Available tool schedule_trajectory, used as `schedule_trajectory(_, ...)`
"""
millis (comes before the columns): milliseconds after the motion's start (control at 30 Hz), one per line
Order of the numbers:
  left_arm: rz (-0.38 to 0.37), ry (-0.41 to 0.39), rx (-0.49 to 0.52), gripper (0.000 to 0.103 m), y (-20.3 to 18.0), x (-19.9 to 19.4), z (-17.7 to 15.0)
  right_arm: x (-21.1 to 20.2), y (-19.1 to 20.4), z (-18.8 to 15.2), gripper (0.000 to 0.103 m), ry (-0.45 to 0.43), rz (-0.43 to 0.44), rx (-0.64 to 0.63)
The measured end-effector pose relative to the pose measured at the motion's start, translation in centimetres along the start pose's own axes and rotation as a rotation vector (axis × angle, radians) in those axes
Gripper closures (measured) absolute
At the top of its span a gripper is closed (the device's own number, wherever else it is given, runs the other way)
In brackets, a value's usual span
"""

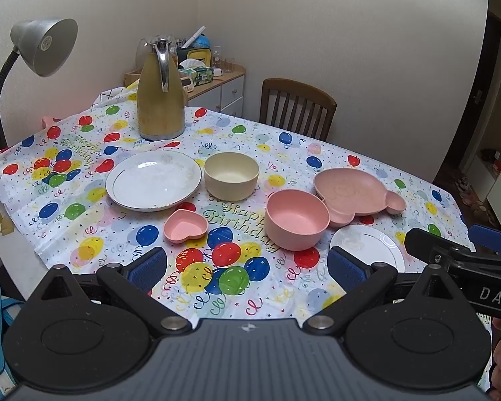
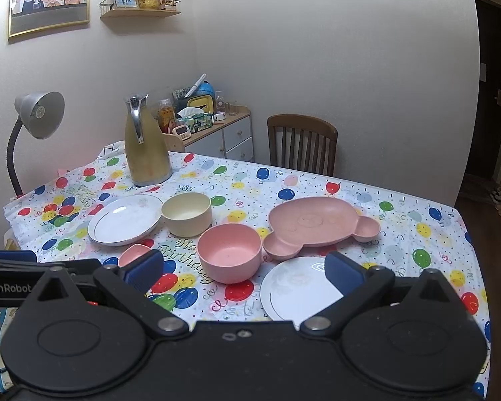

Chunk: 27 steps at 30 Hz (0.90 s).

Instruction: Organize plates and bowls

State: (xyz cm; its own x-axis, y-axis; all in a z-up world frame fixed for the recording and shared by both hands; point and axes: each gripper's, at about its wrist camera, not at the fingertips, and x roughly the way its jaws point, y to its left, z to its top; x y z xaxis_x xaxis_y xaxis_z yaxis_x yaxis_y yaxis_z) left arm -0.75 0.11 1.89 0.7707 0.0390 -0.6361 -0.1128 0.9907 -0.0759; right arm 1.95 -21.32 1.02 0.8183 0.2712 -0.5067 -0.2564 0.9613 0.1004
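both grippers, left gripper and right gripper, hover wide open and empty above the balloon tablecloth; pink bowl touches the bear-shaped plate; cream bowl sits beside the large white plate; small white plate lies nearest.

Balloon tablecloth under plates, bowls

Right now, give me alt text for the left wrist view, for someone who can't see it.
Open left gripper hovers over a balloon-print birthday tablecloth holding six empty dishes: large white plate, cream bowl, small pink heart dish, pink bowl, pink bear-shaped divided plate, small white plate. A gold thermos jug stands behind.
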Motion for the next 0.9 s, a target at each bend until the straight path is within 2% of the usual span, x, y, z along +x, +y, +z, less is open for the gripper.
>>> schedule_trajectory(300, -0.004, -0.018, -0.017, 0.000, 2.0, 1.6, 0.7, 1.0, 1.8, 0.6, 0.000, -0.019, 0.012, -0.053)
schedule_trajectory(500, -0.020, -0.013, -0.051, 0.000, 5.7, 4.1, 1.9, 3.7, 3.9, 2.2, 0.000, -0.006, 0.020, -0.070)
schedule_trajectory(667, -0.025, 0.024, -0.045, 0.000, 8.7, 7.4, 3.1, 7.7, 6.0, 3.2, 0.001, 0.094, 0.035, -0.047)
schedule_trajectory(900, -0.025, 0.081, -0.043, 0.000, 13.8, 11.7, 5.0, 14.0, 9.3, 4.5, 0.004, 0.225, 0.015, -0.003)
